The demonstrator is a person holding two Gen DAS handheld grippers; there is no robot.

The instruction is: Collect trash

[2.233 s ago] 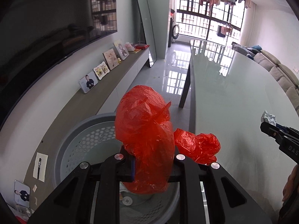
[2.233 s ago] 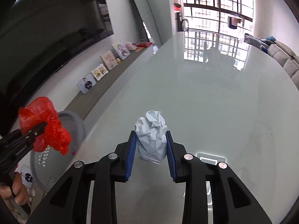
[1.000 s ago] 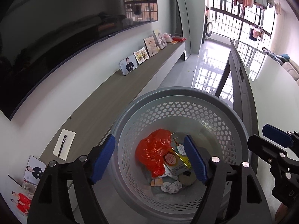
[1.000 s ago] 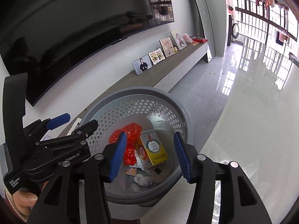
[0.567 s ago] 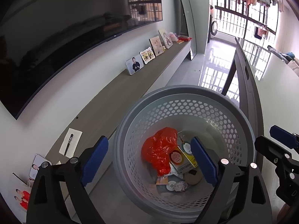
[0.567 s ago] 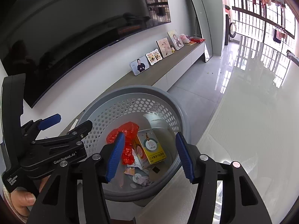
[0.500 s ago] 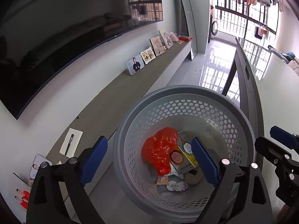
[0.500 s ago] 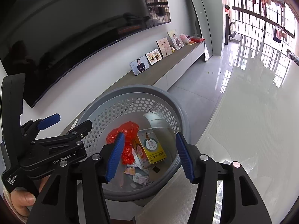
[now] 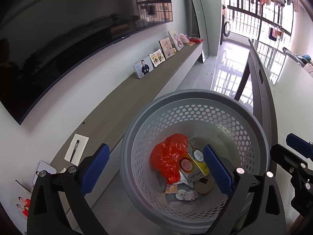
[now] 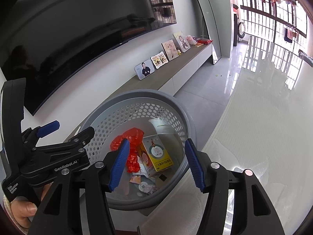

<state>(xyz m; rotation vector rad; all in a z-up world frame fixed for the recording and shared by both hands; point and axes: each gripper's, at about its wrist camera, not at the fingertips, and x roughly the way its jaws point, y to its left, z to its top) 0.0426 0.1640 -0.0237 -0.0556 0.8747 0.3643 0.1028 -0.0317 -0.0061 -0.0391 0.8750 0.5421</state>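
A grey perforated waste basket stands on the floor beside the table; it also shows in the right wrist view. Inside lie a red plastic bag, a yellow carton, a crumpled white paper ball and small scraps. The red bag and the carton also show in the right wrist view. My left gripper is open and empty above the basket. My right gripper is open and empty above the basket's table side.
A glossy white table runs along the right of the basket, its edge close to the rim. A low grey console with photo frames, a notepad and pen lies left. A large dark TV hangs above.
Since 2.2 s ago both grippers left the table, opened over the basket and let go the red bag and the paper ball, which now lie inside. Over the last second both have drawn back slightly.
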